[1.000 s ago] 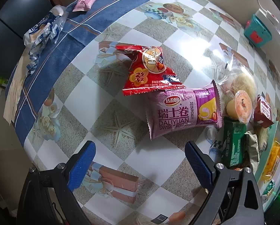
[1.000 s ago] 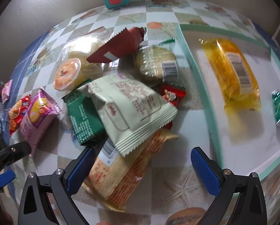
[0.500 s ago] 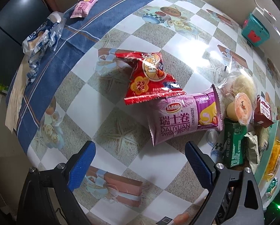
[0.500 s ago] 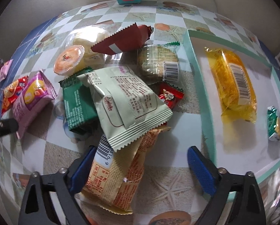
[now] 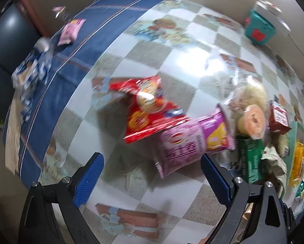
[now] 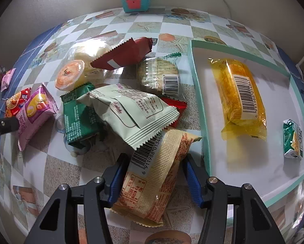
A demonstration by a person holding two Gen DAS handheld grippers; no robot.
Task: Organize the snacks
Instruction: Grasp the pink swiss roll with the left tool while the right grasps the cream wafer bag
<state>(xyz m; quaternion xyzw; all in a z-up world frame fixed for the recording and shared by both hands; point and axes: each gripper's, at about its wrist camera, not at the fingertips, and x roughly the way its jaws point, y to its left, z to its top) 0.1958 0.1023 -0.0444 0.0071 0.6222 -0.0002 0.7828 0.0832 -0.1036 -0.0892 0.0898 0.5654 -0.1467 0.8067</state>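
Right claw (image 6: 155,178) closing around cream-and-orange snack packet (image 6: 158,181), blue pads flanking both sides, contact not certain. Pale green packet (image 6: 129,111) overlapping its far end, in the pile just ahead. Teal-rimmed tray (image 6: 200,109) just to the right, holding yellow packet (image 6: 239,99). Left claw (image 5: 152,181) spread wide, empty, above worktop (image 5: 131,61); pink roll packet (image 5: 192,144) just ahead.

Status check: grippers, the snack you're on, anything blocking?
Right gripper closing around cream cracker packet. Left gripper open, empty. Pale green packet overlaps the cracker packet's far end. Tray alongside.
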